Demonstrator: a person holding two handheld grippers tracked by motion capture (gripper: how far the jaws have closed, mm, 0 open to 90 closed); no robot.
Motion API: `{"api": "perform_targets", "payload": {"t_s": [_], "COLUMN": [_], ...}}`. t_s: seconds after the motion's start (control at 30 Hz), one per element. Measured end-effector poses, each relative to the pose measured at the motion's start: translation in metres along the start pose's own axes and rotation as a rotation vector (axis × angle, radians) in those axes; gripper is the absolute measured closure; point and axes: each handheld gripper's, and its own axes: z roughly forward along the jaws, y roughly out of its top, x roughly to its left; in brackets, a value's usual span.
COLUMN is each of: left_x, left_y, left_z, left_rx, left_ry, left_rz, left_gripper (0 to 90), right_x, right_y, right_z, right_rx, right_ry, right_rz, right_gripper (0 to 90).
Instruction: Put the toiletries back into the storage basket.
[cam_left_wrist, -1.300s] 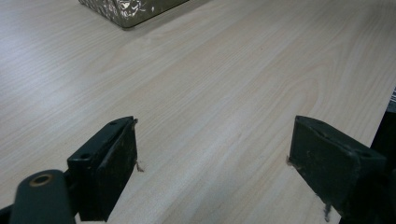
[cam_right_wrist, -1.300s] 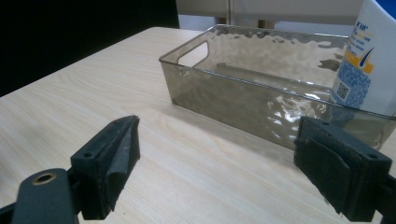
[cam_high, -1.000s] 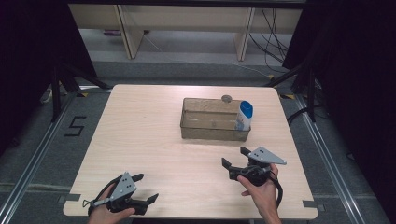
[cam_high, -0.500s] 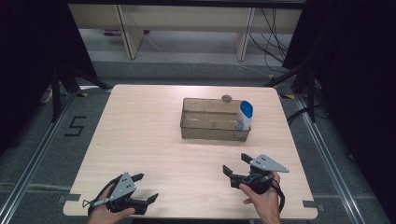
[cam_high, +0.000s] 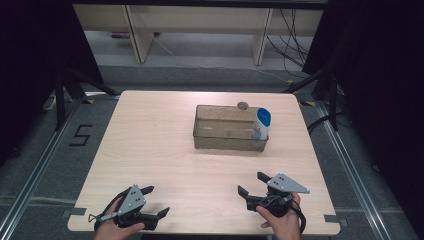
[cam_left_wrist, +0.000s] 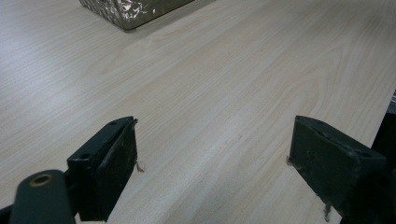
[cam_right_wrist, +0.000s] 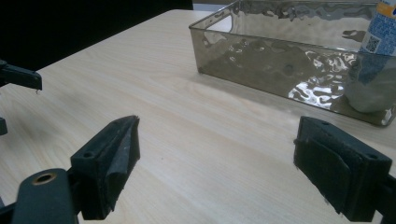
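1. Two handheld grippers sit low in the high view: the left gripper at lower left and the right gripper at lower right, each in a person's hand, jaws spread wide with nothing between them.
2. A smoky clear plastic bin stands at centre on the pale wooden table.
3. A white bottle with a blue cap stands upright in the bin's right end.
4. A small round grey object lies just behind the bin's far wall.
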Motion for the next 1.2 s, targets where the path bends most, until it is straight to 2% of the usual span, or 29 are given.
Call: {"api": "perform_targets", "payload": {"t_s": [0.07,0.1,0.13,0.17,0.23,0.27,0.3,0.43,0.47,0.53,0.6,0.63,0.67,0.7,0.8,0.83,0.87,0.93,0.97,1.03,1.07,1.1,1.13,1.2], "left_x": [0.0,0.0,0.001,0.001,0.0,-0.001,0.0,0.0,0.0,-0.001,-0.001,-0.001,-0.001,-0.001,0.0,-0.001,-0.001,-0.001,-0.001,0.0,-0.001,-0.001,-0.001,-0.001], "left_y": [0.0,0.0,0.0,0.0,0.0,0.0,0.0,0.0,0.0,0.0,0.0,0.0,0.0,0.0,0.0,0.0,0.0,0.0,0.0,0.0,0.0,0.0,0.0,0.0], "left_z": [-0.001,0.0,0.0,-0.001,0.0,0.0,0.0,0.0,0.0,0.0,0.0,0.0,0.0,0.0,0.0,0.0,0.001,0.0,0.0,0.0,0.0,0.0,0.0,0.0], "left_rx": [0.004,-0.005,-0.004,0.006,-0.006,-0.005,0.003,-0.002,-0.003,-0.005,-0.004,-0.005,-0.005,-0.005,0.004,0.004,-0.003,0.001,0.002,-0.002,-0.004,-0.005,0.003,-0.004], "left_ry": [0.0,-0.003,-0.004,-0.001,0.0,-0.002,-0.002,-0.001,-0.001,0.0,-0.002,-0.002,-0.002,-0.002,-0.002,0.0,-0.002,-0.002,-0.001,-0.001,-0.001,-0.001,-0.002,-0.001], "left_rz": [0.0,-0.006,-0.006,0.006,-0.006,-0.006,-0.002,-0.006,-0.005,-0.004,-0.005,-0.005,-0.006,-0.006,0.0,-0.002,-0.001,0.002,0.0,-0.004,-0.003,-0.003,0.001,-0.003], "left_gripper": [14.7,14.7,14.7,14.7,14.7,14.7,14.7,14.7,14.7,14.7,14.7,14.7,14.7,14.7,14.7,14.7,14.7,14.7,14.7,14.7,14.7,14.7,14.7,14.7], "right_x": [0.001,0.003,0.001,0.002,0.003,0.001,0.003,0.003,0.006,0.003,0.005,0.003,0.004,0.003,0.004,0.003,0.006,0.004,0.006,0.004,0.006,0.006,0.005,0.005], "right_y": [-0.001,-0.003,-0.003,-0.004,-0.006,-0.006,-0.007,-0.009,-0.009,-0.01,-0.012,-0.012,-0.013,-0.013,-0.014,-0.015,-0.016,-0.017,-0.018,-0.018,-0.019,-0.02,-0.02,-0.02], "right_z": [-0.002,-0.004,-0.004,-0.005,-0.007,-0.008,-0.009,-0.01,-0.013,-0.015,-0.015,-0.016,-0.016,-0.018,-0.02,-0.021,-0.02,-0.021,-0.022,-0.024,-0.024,-0.024,-0.025,-0.028], "right_rx": [0.004,0.007,-0.006,-0.005,0.008,-0.002,0.014,0.001,0.016,0.005,0.008,0.003,-0.001,-0.005,0.011,0.015,0.01,0.014,0.013,0.006,0.01,0.006,0.005,0.028], "right_ry": [-0.004,-0.001,0.004,-0.008,0.001,-0.001,0.009,0.002,0.009,-0.002,0.002,-0.004,0.008,0.0,0.001,-0.006,0.003,-0.009,-0.004,-0.013,-0.003,-0.006,-0.007,-0.015], "right_rz": [-0.014,-0.001,-0.033,-0.024,0.006,-0.026,0.004,-0.003,0.026,-0.013,0.021,0.006,0.025,0.009,0.02,0.004,0.041,0.005,0.037,0.001,0.033,0.037,0.017,0.021], "right_gripper": [15.4,15.4,15.4,15.4,15.4,15.4,15.4,15.4,15.4,15.4,15.4,15.4,15.4,15.4,15.4,15.4,15.4,15.4,15.3,15.4,15.4,15.4,15.4,15.4]}}
